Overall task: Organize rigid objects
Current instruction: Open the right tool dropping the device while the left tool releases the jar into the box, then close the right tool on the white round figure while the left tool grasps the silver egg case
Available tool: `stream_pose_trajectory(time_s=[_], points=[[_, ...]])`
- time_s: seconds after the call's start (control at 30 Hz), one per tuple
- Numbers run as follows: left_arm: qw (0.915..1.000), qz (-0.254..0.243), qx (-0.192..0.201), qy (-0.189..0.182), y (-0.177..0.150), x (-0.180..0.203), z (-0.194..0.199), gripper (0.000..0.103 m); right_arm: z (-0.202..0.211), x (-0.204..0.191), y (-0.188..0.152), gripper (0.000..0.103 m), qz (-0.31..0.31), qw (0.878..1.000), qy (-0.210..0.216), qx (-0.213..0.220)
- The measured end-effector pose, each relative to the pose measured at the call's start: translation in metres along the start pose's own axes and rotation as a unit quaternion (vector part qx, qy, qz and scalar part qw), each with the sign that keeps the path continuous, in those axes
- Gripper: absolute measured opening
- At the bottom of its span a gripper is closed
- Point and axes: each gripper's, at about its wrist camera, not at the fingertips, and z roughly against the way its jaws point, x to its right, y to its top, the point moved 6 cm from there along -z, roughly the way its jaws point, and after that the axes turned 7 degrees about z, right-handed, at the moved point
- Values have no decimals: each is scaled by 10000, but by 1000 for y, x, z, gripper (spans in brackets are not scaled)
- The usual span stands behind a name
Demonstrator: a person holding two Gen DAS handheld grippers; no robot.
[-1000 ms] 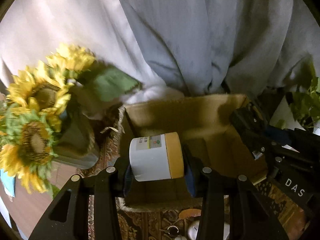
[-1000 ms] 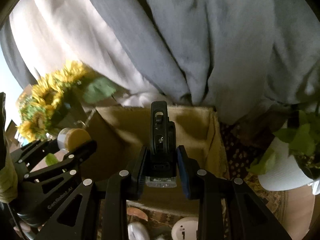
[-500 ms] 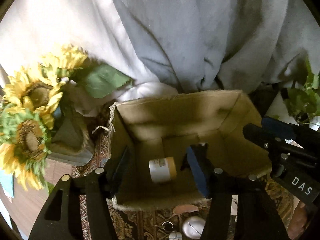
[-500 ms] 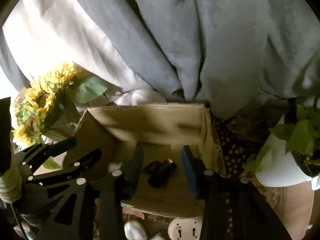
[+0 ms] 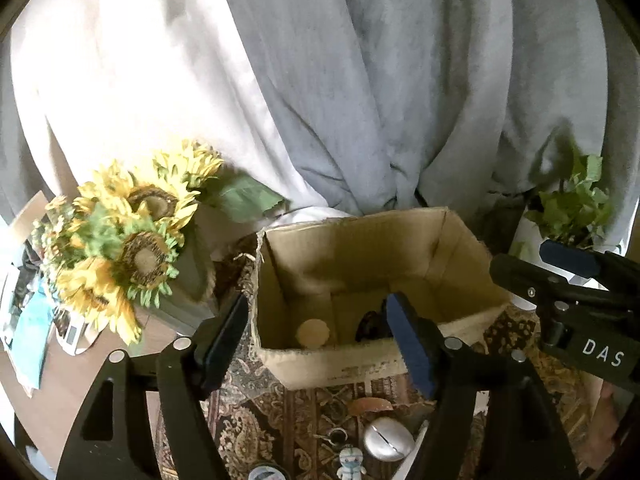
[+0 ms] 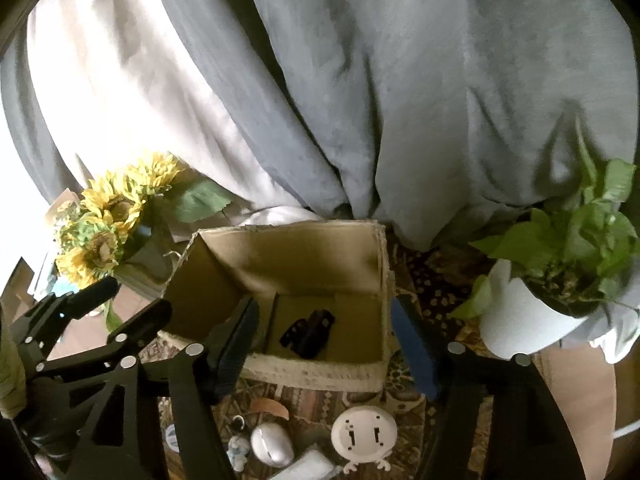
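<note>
Both tools spread wide and empty: left tool (image 5: pixel 316 344) and right tool (image 6: pixel 324 344) low in their frames, just above the cardboard box (image 6: pixel 312 372). In the box at frame centre, a jar (image 5: pixel 313 333) with yellow lid and a black gadget (image 6: pixel 308 333). Below it on the patterned cloth, a white oval case (image 6: pixel 272 444) and round white plug (image 6: pixel 364 434): likely light, stiff, smooth; best pinched across the narrow sides.

Left wrist view: looks down, forward, near open brown cardboard box (image 5: pixel 360 276) at 6 o'clock.
Right wrist view: same downward facing, right of left's.
Shared: box (image 6: pixel 296 264), yellow sunflower bunch (image 5: pixel 124 240) (image 6: pixel 104 220) at 9 o'clock.
</note>
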Motion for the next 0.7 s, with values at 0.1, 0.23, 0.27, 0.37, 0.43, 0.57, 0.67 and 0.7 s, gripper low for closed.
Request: stream_pose_trajectory(time_s=[0.1, 0.23, 0.27, 0.37, 0.43, 0.57, 0.67, 0.7], points=[[10000, 64, 52, 8, -10, -1, 9, 73, 9, -1, -7, 76, 36, 10000, -20, 71], [9999, 140, -13, -30, -25, 0, 14, 73, 17, 0, -19, 76, 44, 9999, -84, 115], [9999, 145, -40, -38, -30, 2, 14, 73, 19, 0, -22, 76, 45, 9999, -81, 126], [9998, 147, -93, 6, -40, 4, 14, 73, 21, 1, -32, 79, 77, 9999, -110, 109], [9998, 129, -139, 6, -48, 7, 13, 73, 22, 2, -39, 80, 106, 9998, -150, 90], [9997, 48, -214, -127, -63, 12, 9, 73, 19, 6, -55, 80, 109, 9998, -157, -10], [9995, 10, -248, -203, -73, 14, 7, 73, 16, 7, -67, 80, 123, 9998, -125, -71], [9994, -11, -261, -245, -77, 16, 6, 73, 15, 7, -70, 80, 122, 9998, -118, -85]])
